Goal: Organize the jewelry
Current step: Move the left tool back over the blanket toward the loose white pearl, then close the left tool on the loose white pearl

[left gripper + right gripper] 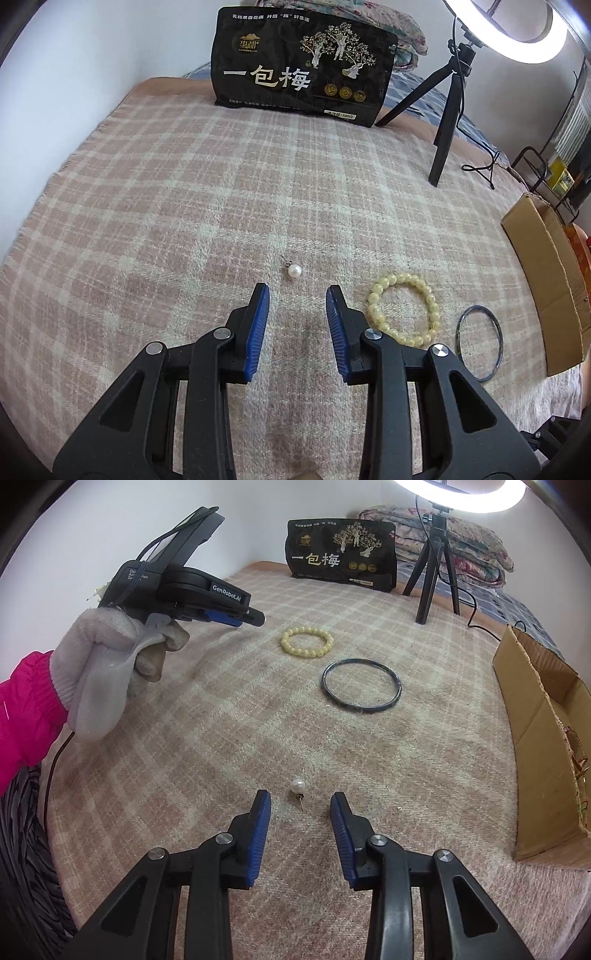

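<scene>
A white pearl earring (294,270) lies on the pink checked blanket (166,221) just beyond the tips of my left gripper (297,288), which is open and holds nothing. To its right lie a yellow bead bracelet (404,308) and a thin dark bangle (479,341). In the right wrist view another pearl earring (297,785) lies right at the tips of my right gripper (300,795). That gripper is open, its pads apart from the earring. The bracelet (307,641) and bangle (361,686) lie farther off. The left gripper (255,617) hovers left of the bracelet in a gloved hand (103,657).
An open cardboard box (535,738) stands on the right edge of the blanket (184,738). A black snack bag (340,557) stands at the back, with a ring light on a black tripod (432,576) beside it. Folded quilts lie behind. A pink sleeve (22,709) enters at left.
</scene>
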Demonstrator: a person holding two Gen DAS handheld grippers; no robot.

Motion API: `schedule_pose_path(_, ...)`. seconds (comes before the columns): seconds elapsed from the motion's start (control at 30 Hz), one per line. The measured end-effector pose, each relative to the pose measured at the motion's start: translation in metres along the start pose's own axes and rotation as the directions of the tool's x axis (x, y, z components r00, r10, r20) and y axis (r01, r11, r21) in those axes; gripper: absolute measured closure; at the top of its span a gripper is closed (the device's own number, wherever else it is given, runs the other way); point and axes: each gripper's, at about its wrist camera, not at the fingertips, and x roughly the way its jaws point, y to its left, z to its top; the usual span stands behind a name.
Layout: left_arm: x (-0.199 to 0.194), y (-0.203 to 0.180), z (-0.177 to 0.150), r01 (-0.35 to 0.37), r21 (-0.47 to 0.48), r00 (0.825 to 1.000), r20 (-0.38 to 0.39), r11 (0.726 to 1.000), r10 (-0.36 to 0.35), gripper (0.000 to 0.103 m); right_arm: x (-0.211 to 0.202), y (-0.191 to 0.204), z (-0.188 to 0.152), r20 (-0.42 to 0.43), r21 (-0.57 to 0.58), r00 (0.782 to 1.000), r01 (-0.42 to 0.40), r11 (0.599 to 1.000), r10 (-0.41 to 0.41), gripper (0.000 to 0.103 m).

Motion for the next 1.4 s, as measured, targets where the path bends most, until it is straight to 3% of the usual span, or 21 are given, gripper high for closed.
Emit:
schedule_pose_path(0.53,0.019,0.003,0.003,-0.019,-0.021,1.0,0.003,1.0,0.019,0.072,0.005,0.0,0.003,0.012,0.002,1.0,-0.009,1.0,0.009,0.071)
schedule_pose_path(0.7,0.02,0.006,0.002,-0.032,-0.023,0.999,0.006,0.999,0.032,0.083,0.007,0.005,0.002,0.013,-0.026,1.0,0.002,1.0,-0.002,0.072)
schedule_pose_path(1.2,0.02,0.008,0.002,-0.033,-0.029,0.999,0.005,0.999,0.034,0.093,0.009,-0.004,0.003,0.015,0.009,0.999,-0.028,1.0,0.028,0.088)
schedule_pose_path(1.3,0.02,0.01,0.002,-0.025,-0.033,1.0,0.002,0.999,0.025,0.096,0.01,-0.002,0.004,0.015,0.004,1.0,-0.02,1.0,0.02,0.096)
schedule_pose_path(1.4,0.02,0.014,0.002,-0.011,-0.048,1.0,-0.001,0.999,0.011,0.096,0.009,-0.002,0.005,0.015,0.0,1.0,-0.022,1.0,0.022,0.096)
